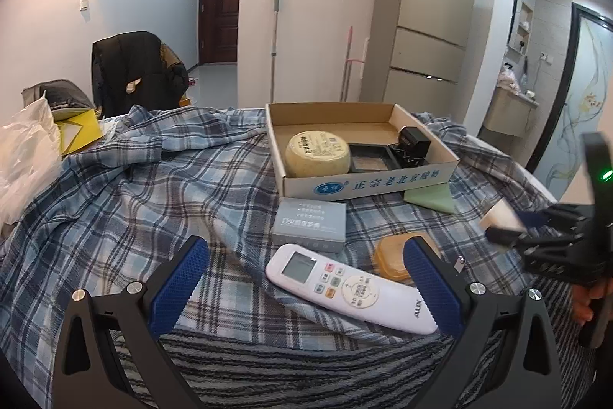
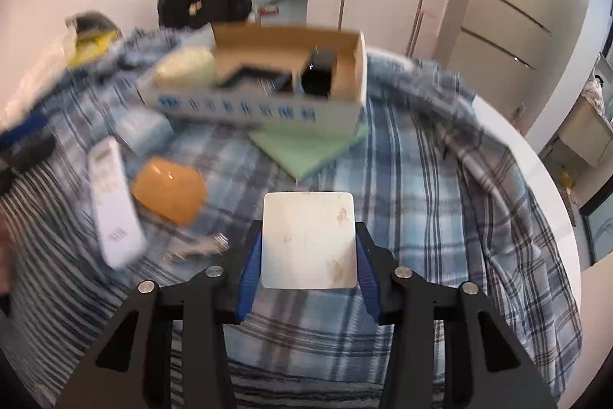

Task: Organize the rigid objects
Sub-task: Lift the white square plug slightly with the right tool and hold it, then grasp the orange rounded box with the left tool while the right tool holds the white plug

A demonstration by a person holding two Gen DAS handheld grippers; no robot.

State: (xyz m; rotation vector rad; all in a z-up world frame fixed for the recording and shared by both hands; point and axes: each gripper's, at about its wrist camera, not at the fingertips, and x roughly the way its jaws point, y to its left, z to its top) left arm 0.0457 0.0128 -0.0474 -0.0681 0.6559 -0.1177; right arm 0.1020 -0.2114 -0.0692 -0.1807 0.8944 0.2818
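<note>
My right gripper [image 2: 308,238] is shut on a white square box [image 2: 308,240] held above the plaid cloth; the left wrist view shows this gripper [image 1: 505,227] at the far right edge. My left gripper [image 1: 306,248] stands open low over a white remote [image 1: 345,288], with nothing between its pads. A grey box [image 1: 310,225] and an orange lidded case [image 1: 389,255] lie beside the remote. Behind them an open cardboard box [image 1: 367,184] holds a round yellow tin [image 1: 318,154], a black tray [image 1: 369,158] and a black block [image 1: 412,144]. A green pad [image 1: 431,198] pokes out from under the box.
A rumpled plaid cloth [image 1: 134,186] covers the round white table [image 2: 536,171]. A plastic bag [image 1: 23,156] and a yellow packet [image 1: 78,129] sit at the left. A chair with a black jacket [image 1: 140,71], a mop [image 1: 274,37] and a fridge [image 1: 429,6] stand behind.
</note>
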